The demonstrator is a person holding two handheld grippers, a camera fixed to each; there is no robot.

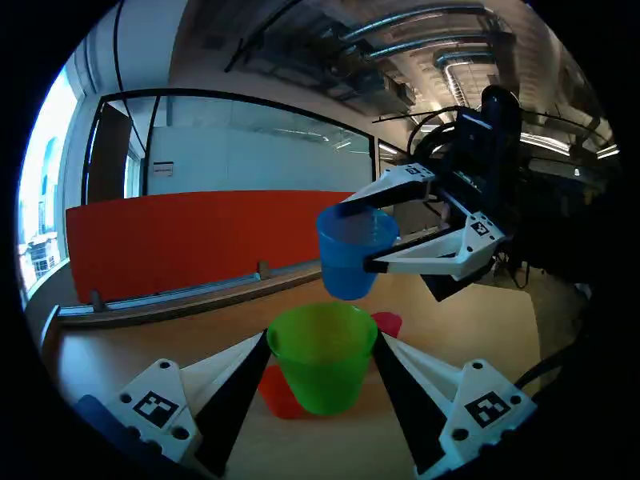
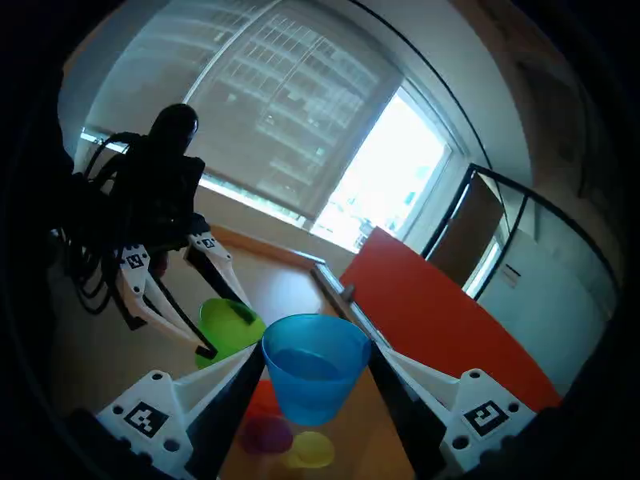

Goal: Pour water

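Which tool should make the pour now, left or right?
Right. The right tool grips the blue cup, which has water in it and hangs higher than the green cup in the left tool. Tipping blue into green looks like the natural move.

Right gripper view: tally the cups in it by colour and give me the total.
Blue cup: 1
Green cup: 1
Red cup: 1
Purple cup: 1
Yellow cup: 1
Total: 5
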